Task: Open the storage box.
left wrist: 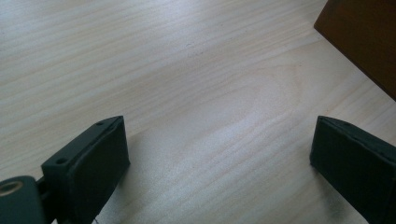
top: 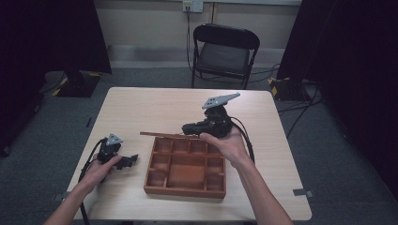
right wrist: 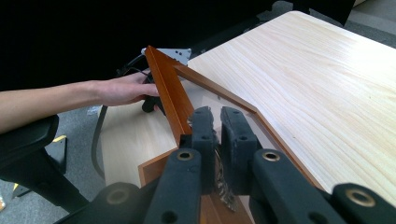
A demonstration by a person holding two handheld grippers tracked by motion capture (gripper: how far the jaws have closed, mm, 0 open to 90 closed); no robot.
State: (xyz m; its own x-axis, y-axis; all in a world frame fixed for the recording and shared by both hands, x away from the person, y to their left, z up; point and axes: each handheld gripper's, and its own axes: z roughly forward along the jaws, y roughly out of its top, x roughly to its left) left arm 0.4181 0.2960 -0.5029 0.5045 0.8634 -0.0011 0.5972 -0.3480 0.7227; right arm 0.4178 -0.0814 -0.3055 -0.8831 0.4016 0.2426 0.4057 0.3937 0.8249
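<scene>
The lid of the wooden compartment box is pinched at its near edge by the right gripper, just above centre in the high view, its jaws pressed together on the frame, evidently so the hinged lid can be swung open over the box's far rim. At the lower left, the left gripper is rested on the table with jaws spread wide and nothing between them, probably kept ready to steady the box. A folding chair is seen beyond the table, well clear of the work.

Brown glazed wooden lid — tilted, raised above its compartmented box.
</scene>
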